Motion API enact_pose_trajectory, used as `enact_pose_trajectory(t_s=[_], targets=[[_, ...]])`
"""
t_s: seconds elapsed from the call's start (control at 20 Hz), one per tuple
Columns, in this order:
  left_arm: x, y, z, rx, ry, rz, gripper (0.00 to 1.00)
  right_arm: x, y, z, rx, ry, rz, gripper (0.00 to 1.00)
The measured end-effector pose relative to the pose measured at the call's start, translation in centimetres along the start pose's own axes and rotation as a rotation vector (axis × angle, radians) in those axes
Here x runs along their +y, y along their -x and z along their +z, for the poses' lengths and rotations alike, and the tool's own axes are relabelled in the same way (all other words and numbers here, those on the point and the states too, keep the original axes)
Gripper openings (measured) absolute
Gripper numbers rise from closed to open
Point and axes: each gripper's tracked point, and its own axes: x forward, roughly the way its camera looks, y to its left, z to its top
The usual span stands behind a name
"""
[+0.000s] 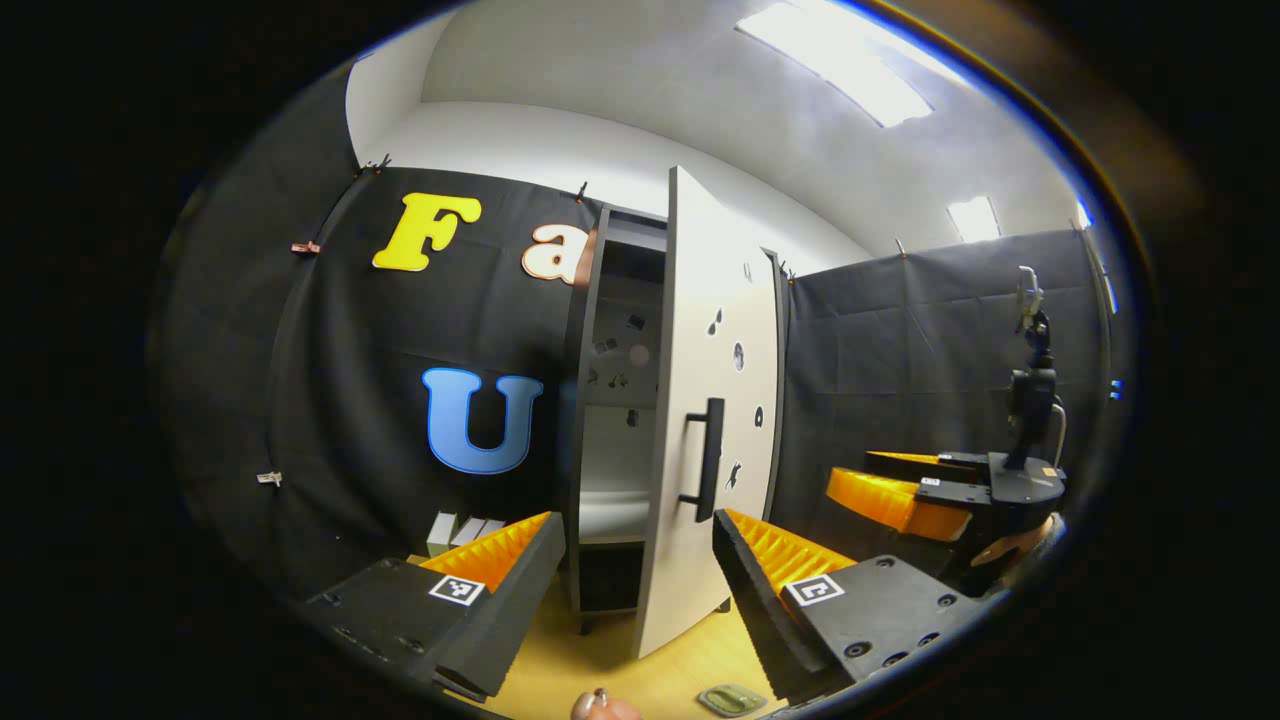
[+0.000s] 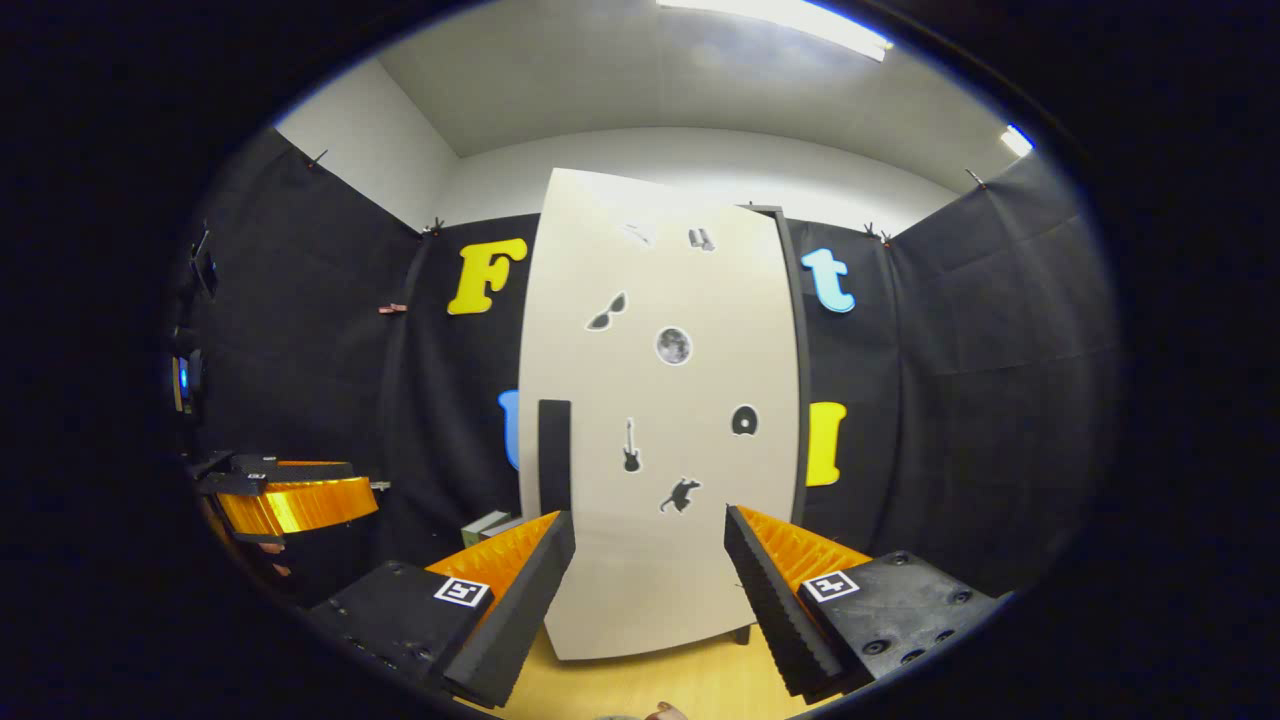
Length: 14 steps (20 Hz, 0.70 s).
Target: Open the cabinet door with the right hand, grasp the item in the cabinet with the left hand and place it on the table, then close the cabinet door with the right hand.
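— What are my tongs doing?

— My left gripper (image 1: 635, 560) has its fingers spread wide with nothing between them, touching nothing; it hangs in front of the cabinet (image 1: 620, 400), facing the gap beside the half-open door (image 1: 700, 400). My right gripper (image 2: 650, 580) is spread just as wide, also holding nothing, and faces the door's front, near its dark handle (image 2: 554, 455) but apart from it.

— Where is the item?

— On the table (image 1: 640, 680), I think: a small greenish flat thing (image 1: 732, 699) lies on the wood below my left fingers, though it sits at the picture's edge and I cannot tell what it is. The lit shelf (image 1: 612, 510) inside the cabinet looks bare.

— Anything else?

— In the left gripper view my right gripper shows off to the right, beside the door. Stickers (image 2: 674, 345) dot the door's front
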Motion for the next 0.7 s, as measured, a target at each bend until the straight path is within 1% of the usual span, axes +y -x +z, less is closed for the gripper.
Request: enact_pose_trajectory(t_s=[0.05, 0.1, 0.15, 0.2, 0.35, 0.4, 0.55, 0.7], targets=[[-0.3, -0.3, 0.1, -0.009, 0.009, 0.025, 0.93, -1.2, 0.3, -0.1, 0.010, -0.007, -0.038, 0.97], [-0.6, -0.7, 0.0, -0.018, 0.019, 0.050, 0.93, -1.9, 0.9, -0.1, 0.016, -0.022, -0.056, 0.98], [-1.0, -1.0, 0.1, -0.022, 0.022, 0.068, 0.89, -2.2, 1.0, 0.0, 0.019, -0.037, -0.064, 0.98], [-1.5, -1.4, 0.1, -0.023, 0.016, 0.080, 0.93, -3.0, 1.3, 0.1, 0.018, -0.046, -0.078, 0.97], [-2.7, -2.1, 0.0, -0.020, -0.032, 0.128, 0.93, -5.8, 1.8, 0.1, 0.018, 0.000, -0.123, 0.98], [-3.3, -2.5, -0.2, -0.018, -0.042, 0.136, 0.93, -6.2, 2.0, -0.1, 0.025, 0.017, -0.126, 0.98], [-5.7, -3.6, -0.4, -0.017, -0.044, 0.118, 0.94, -6.4, 1.9, -0.3, 0.032, 0.025, -0.108, 0.99], [-6.3, -4.1, -0.4, -0.014, -0.077, 0.147, 0.93, -6.8, 1.6, -0.5, 0.048, 0.025, -0.093, 0.98]])
